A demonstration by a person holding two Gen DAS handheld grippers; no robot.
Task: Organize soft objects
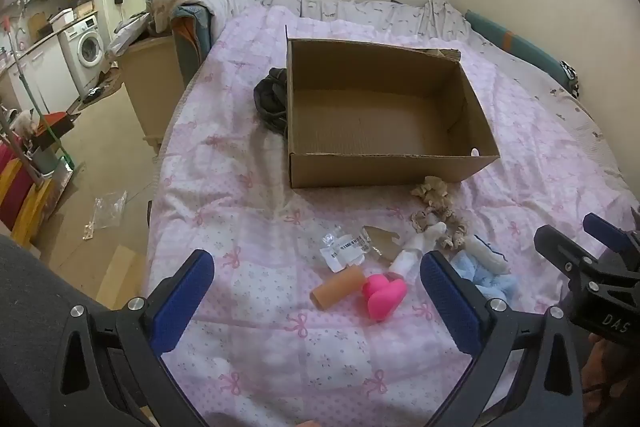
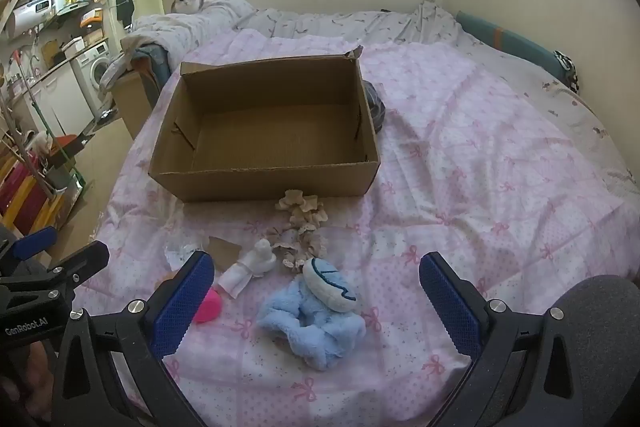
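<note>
The right gripper (image 2: 316,291) hangs spread wide and empty over the near part of the bed (image 2: 500,155), and the left gripper (image 1: 316,291) is equally agape, grasping nothing. Just below the right one lies the blue fluffy cloth (image 2: 312,327) — light, limp and likely to sag, so a pinch on its bunched middle looks safest. It is pale blue, plush and crumpled, near the open cardboard box (image 2: 264,179) — which stands farther back.
</note>
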